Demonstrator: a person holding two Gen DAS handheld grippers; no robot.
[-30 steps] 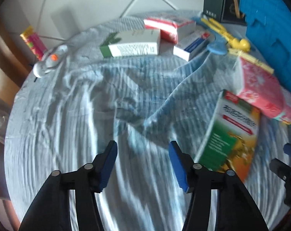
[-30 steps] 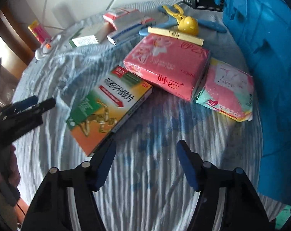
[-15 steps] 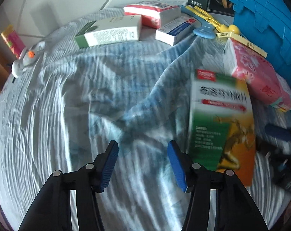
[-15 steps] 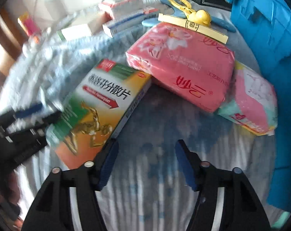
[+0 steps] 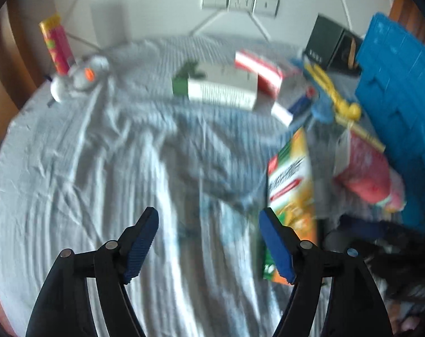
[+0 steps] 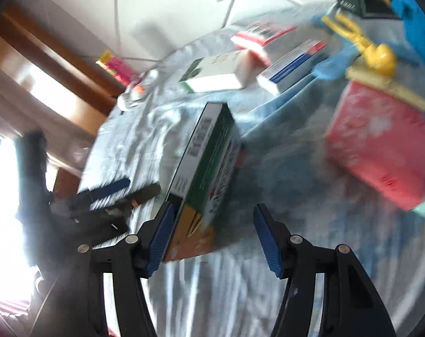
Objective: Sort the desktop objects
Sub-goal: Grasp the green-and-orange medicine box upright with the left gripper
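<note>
The blue crate [image 5: 392, 90] fills the right edge of the left wrist view, and the striped cloth [image 5: 105, 168] covers the whole tabletop. A pink tissue pack [image 6: 381, 140] sits in the right middle of the right wrist view.

What matters is the green and orange medicine box [image 6: 209, 165]. In the right wrist view it stands tipped up on a long edge, its long axis running from the bottom centre of the frame up toward the middle, barcode face turned left. Its near end sits right against the inner face of the right gripper's [image 6: 215, 238] left finger, with the other finger well clear on the far side, so the jaws are spread wide with the box between them and nothing clamped yet.

From the left gripper [image 5: 209, 241] (also spread wide, holding nothing) the same box [image 5: 292, 196] lies to the lower right, just outside its right finger. So the right gripper is clearly nearer, I'd say.

Smaller stuff waits at the top: a white and green box [image 5: 221, 87], a red and white box [image 5: 260, 70], a yellow clip [image 6: 378, 56].
</note>
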